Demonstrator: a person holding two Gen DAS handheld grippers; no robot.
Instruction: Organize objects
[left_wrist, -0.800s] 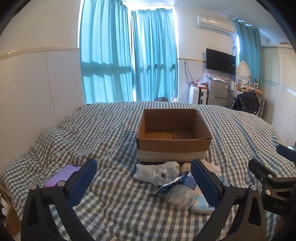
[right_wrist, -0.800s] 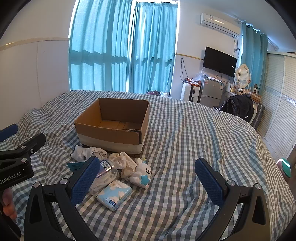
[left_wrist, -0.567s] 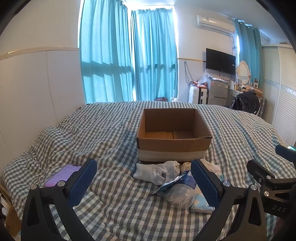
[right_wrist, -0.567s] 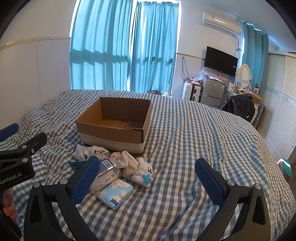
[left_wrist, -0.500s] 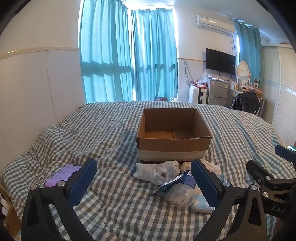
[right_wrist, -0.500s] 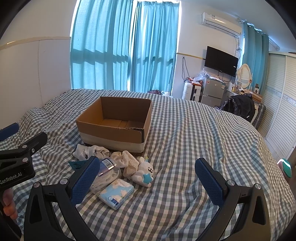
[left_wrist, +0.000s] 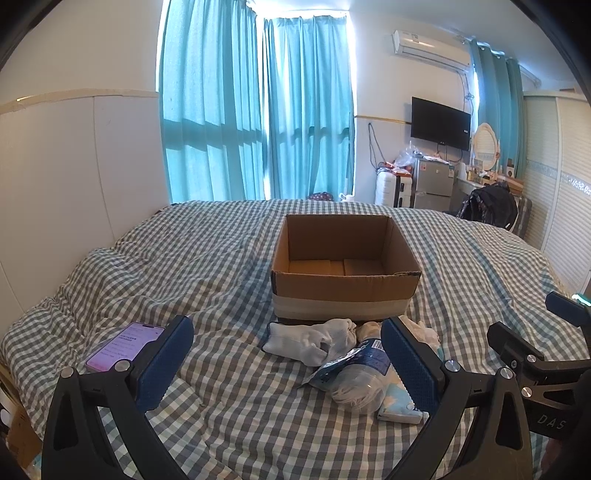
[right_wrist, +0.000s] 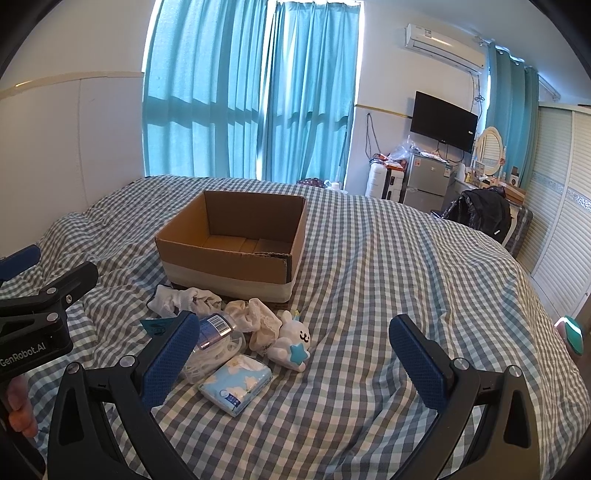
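An empty open cardboard box (left_wrist: 345, 284) (right_wrist: 229, 266) sits on the checked bed. In front of it lie white socks (left_wrist: 314, 341) (right_wrist: 181, 299), a cream cloth (right_wrist: 255, 319), a clear bag of white cord with a blue label (left_wrist: 356, 376) (right_wrist: 216, 341), a blue cloud-print tissue pack (right_wrist: 236, 382) (left_wrist: 397, 404) and a white bunny toy with a blue star (right_wrist: 290, 341). My left gripper (left_wrist: 286, 354) is open and empty, just short of the pile. My right gripper (right_wrist: 291, 354) is open and empty, the toy and tissue pack between its fingers.
A phone with a lit purple screen (left_wrist: 123, 345) lies on the bed at the left. A headboard panel (left_wrist: 74, 177) stands left. A fridge (right_wrist: 428, 184), a suitcase, a TV and a black backpack (right_wrist: 480, 214) are past the bed's far right side.
The right gripper has moved slightly forward and down toward the pile; the objects sit closer in its view. The left gripper has barely moved. Both stay open.
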